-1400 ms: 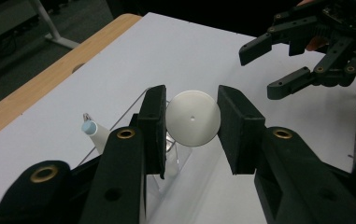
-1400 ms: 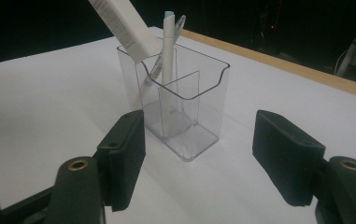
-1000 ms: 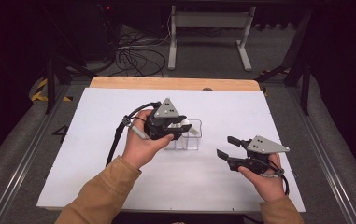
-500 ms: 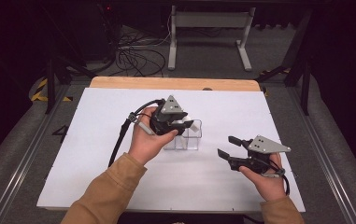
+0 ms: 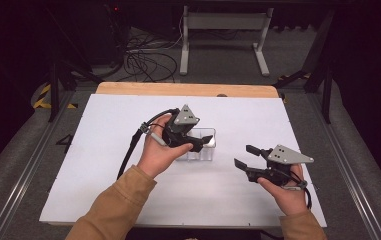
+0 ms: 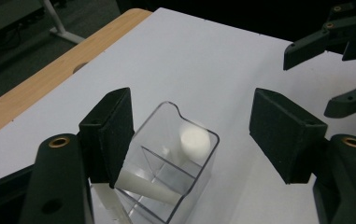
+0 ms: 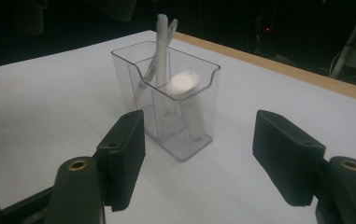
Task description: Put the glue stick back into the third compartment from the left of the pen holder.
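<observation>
Roughly at the middle of the white surface (image 5: 103,165) stands a clear plastic holder (image 5: 201,146), upright, split by an inner wall into compartments. A white pen (image 7: 160,51) leans in the far compartment as the right gripper view shows it, its cap poking above the rim, and a thicker white stick with a round end (image 7: 183,84) stands in the near one. From the left gripper view the round end (image 6: 195,139) shows just below the rim, though the blur there makes it hard to say what kind of stick it is.

The left tool (image 5: 198,142) hangs right over the holder, pointing down into it. Its jaws have just been opening and now stand wide; nothing is pinched between them, and the holder sits below the gap, close beside one pad (image 6: 112,128).

The right tool (image 5: 245,156) is held well apart to the right, low over the surface, aimed toward the holder. Its jaws are also wide and empty, with bare white surface between them and the holder.

Beyond the far edge runs a wooden strip (image 5: 188,89), and behind it on the floor lie tangled cables (image 5: 145,62) and a grey metal stand (image 5: 223,30). A black cable (image 5: 133,145) trails from the left tool across the surface toward the near edge.
</observation>
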Available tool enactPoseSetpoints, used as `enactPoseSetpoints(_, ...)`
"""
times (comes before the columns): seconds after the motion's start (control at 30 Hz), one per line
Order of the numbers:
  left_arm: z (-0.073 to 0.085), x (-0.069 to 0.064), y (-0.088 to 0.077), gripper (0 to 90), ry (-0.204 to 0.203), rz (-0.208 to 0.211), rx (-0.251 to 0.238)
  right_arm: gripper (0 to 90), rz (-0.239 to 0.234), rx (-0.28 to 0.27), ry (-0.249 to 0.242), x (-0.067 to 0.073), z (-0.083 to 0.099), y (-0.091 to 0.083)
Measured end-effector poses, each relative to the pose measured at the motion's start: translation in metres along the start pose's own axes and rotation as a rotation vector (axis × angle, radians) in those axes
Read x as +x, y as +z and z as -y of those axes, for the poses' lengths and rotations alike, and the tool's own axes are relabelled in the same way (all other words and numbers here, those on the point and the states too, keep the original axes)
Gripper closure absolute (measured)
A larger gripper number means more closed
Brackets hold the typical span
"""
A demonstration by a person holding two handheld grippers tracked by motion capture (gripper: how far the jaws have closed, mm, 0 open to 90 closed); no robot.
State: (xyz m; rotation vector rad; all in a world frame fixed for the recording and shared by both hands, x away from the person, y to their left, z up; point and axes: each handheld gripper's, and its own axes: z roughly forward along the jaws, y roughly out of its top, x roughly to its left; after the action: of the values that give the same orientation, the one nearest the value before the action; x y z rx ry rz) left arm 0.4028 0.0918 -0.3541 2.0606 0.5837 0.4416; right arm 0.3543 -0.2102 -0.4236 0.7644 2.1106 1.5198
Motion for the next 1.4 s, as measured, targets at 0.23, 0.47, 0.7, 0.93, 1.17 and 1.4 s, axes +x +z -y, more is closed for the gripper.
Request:
enactPoseSetpoints(0.23, 0.006, 0.001, -0.011, 23.6, -0.011, -0.018, -0.032, 35.3, 0.0, 0.003, -0.001, 0.001, 0.0, 0.0)
enactPoseSetpoints(0.47, 0.008, -0.002, -0.022, 18.2, 0.002, -0.021, -0.066, 35.2, 0.002, 0.0, 0.0, 0.0, 0.0, 0.0)
enactPoseSetpoints(0.7, 0.018, -0.005, -0.038, 17.6, 0.024, -0.037, -0.123, 35.1, 0.002, -0.003, 0.0, 0.001, -0.001, -0.001)
enactPoseSetpoints(0.93, 0.037, -0.008, -0.056, 15.7, 0.008, -0.048, -0.166, 35.0, 0.002, 0.0, 0.001, 0.0, 0.0, -0.001)
enactPoseSetpoints(1.17, 0.055, -0.01, -0.072, 12.8, -0.019, -0.055, -0.173, 34.9, 0.001, 0.0, -0.003, 0.002, -0.001, -0.002)
enactPoseSetpoints(1.4, 0.076, -0.005, -0.091, 11.4, -0.052, -0.082, -0.185, 34.6, -0.002, 0.006, -0.005, 0.003, 0.0, -0.001)
